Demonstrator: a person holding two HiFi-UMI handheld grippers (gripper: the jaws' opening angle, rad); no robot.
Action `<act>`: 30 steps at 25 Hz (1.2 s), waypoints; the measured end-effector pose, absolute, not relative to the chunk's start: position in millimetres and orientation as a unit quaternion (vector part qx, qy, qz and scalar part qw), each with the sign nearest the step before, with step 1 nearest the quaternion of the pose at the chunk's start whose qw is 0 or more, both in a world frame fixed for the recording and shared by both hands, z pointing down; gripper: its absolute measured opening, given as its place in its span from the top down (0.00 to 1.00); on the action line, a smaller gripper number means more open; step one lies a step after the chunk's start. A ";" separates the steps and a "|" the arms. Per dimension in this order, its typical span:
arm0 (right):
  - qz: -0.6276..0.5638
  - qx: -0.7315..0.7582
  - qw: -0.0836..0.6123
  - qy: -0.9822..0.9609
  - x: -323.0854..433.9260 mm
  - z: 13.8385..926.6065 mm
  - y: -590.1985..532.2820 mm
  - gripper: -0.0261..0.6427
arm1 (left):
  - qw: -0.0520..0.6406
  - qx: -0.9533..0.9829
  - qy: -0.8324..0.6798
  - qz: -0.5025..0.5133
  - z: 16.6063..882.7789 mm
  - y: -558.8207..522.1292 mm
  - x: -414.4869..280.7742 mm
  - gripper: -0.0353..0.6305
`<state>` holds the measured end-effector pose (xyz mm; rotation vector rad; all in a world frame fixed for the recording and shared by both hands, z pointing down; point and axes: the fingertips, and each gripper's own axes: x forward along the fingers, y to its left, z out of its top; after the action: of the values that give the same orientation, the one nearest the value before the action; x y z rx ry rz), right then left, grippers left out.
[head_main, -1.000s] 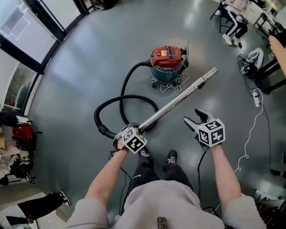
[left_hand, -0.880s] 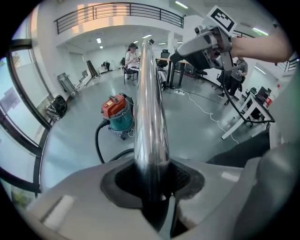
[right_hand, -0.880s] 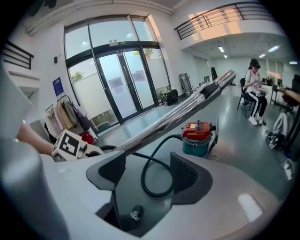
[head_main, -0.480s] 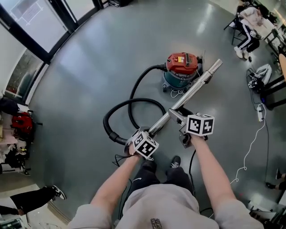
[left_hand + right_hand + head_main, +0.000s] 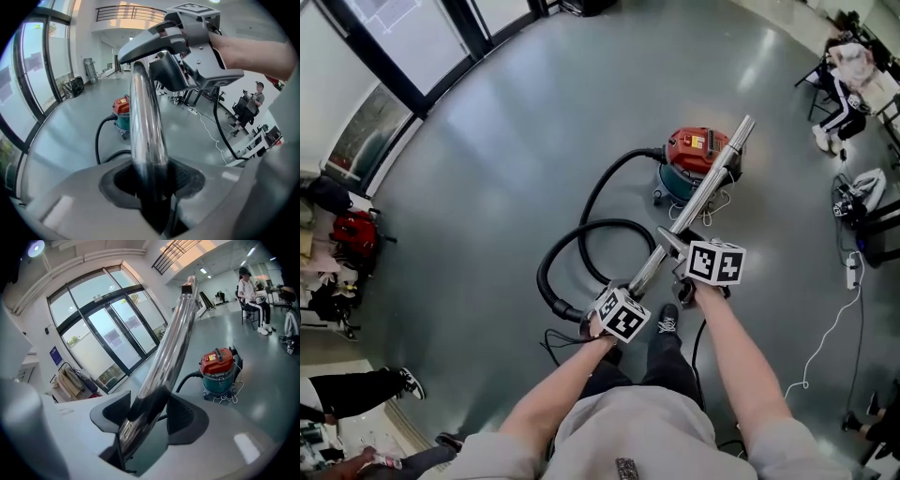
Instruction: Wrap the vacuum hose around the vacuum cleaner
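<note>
The vacuum cleaner (image 5: 701,157), red lid on a teal drum, stands on the grey floor ahead. Its black hose (image 5: 581,234) runs off its left side in a loop on the floor to the low end of the shiny metal wand (image 5: 698,197). My left gripper (image 5: 633,284) is shut on that low end, the tube filling its jaws (image 5: 152,176). My right gripper (image 5: 672,248) is a little higher on the same wand. Its jaws have just been closing, and both pads (image 5: 185,416) now lie against the tube. The wand's far end reaches over the vacuum cleaner (image 5: 219,369).
A seated person (image 5: 853,66) and desks are at the far right, with a power strip (image 5: 851,272) and a white cord (image 5: 820,333) on the floor nearby. Glass doors (image 5: 384,56) line the upper left. Bags (image 5: 352,232) sit at the left edge.
My right gripper has swung left from open air onto the wand and closed round it. The wand's far end has come up over the vacuum cleaner. My left gripper has rolled, keeping its hold.
</note>
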<state>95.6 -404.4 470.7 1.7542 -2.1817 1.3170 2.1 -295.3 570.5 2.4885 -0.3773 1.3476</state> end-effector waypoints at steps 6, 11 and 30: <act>0.479 0.526 -0.008 -0.703 146.4 472.7 -412.6 0.63 | 0.179 0.860 -0.145 0.455 566.3 -289.1 59.8 0.72; 0.475 0.499 -0.012 -0.724 174.8 458.5 -415.0 0.66 | 0.175 0.861 -0.144 0.456 569.7 -281.5 104.4 0.70; 0.372 0.419 0.091 -0.823 161.7 410.4 -455.0 0.68 | -0.051 0.874 -0.177 0.449 446.2 -380.2 79.4 0.67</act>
<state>161.7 -455.0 410.4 1.2462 -2.4459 1.1061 79.4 -380.2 446.2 2.8393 -0.5763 1.4602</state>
